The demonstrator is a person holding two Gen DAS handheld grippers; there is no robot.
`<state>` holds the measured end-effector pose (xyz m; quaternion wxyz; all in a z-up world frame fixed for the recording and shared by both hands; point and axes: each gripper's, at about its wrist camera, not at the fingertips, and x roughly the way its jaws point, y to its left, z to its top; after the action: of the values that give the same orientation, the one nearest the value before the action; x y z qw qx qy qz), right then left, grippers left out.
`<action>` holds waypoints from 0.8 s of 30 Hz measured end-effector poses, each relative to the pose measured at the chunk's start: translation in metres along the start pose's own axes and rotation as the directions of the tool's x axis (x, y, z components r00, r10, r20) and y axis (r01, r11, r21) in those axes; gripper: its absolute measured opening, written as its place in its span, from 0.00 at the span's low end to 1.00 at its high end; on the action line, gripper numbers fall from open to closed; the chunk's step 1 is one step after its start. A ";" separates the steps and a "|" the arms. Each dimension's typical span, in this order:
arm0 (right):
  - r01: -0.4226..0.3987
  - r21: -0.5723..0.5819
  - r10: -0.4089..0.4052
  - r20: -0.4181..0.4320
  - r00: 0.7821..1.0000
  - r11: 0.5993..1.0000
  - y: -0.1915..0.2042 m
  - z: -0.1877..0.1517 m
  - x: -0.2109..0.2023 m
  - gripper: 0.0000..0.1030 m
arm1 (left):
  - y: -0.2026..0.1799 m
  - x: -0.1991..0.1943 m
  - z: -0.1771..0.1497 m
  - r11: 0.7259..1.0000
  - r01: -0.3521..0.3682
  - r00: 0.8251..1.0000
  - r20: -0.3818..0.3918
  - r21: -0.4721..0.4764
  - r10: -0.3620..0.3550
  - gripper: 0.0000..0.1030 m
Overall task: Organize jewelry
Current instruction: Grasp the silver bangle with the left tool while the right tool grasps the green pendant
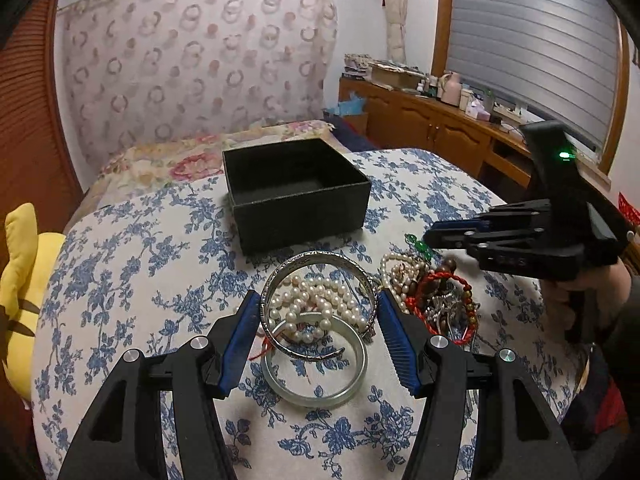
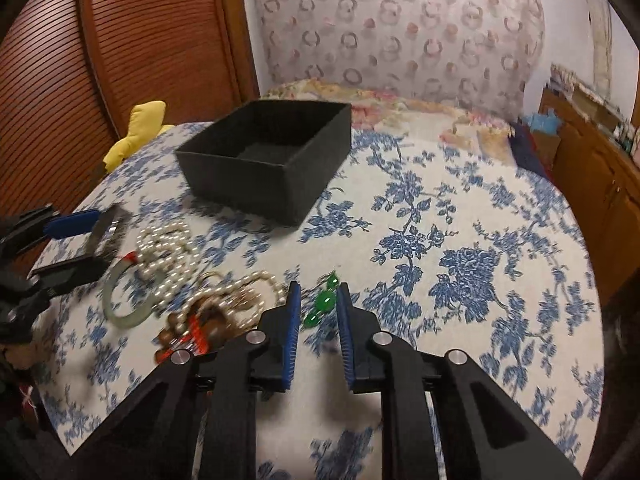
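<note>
- My left gripper (image 1: 318, 312) is spread wide around the engraved silver metal bangle (image 1: 320, 304), pads not touching.
- My right gripper (image 2: 318, 300) is narrowly parted, straddling green beads (image 2: 320, 304).
- Open black square box (image 1: 296, 192) stands just beyond the jewelry.

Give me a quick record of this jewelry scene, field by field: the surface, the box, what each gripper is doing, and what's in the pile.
surface: blue floral cloth
box: black box, open top, looks empty, beyond the jewelry
left gripper: open, fingers either side of the silver bangle, which is tilted up
right gripper: open, fingers flanking the green beads
pile: white pearl strand, pale green bangle lying flat, red cord bracelet, brown beads
</note>
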<state>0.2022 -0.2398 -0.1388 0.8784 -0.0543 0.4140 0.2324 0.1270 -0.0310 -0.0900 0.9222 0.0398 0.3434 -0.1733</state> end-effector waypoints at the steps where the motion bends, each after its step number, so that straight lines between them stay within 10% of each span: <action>1: -0.001 0.002 0.001 -0.013 1.000 1.000 -0.001 0.001 0.004 0.19 | 0.000 0.000 0.000 1.000 -0.001 1.000 0.001 0.002 0.001 0.55; 12: 0.038 -0.060 -0.041 -0.058 0.997 0.997 -0.002 0.005 0.017 0.12 | 0.005 0.009 0.014 1.000 -0.012 1.000 0.004 0.000 0.012 0.56; 24: 0.027 -0.049 -0.022 0.106 0.994 0.998 -0.009 0.038 -0.041 0.12 | 0.016 0.008 0.048 1.000 -0.029 0.998 0.053 -0.008 0.029 0.56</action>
<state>0.2109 -0.2514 -0.0842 0.9002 -0.0690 0.3603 0.2345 0.1678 -0.0277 -0.0592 0.9336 0.0369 0.3186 -0.1597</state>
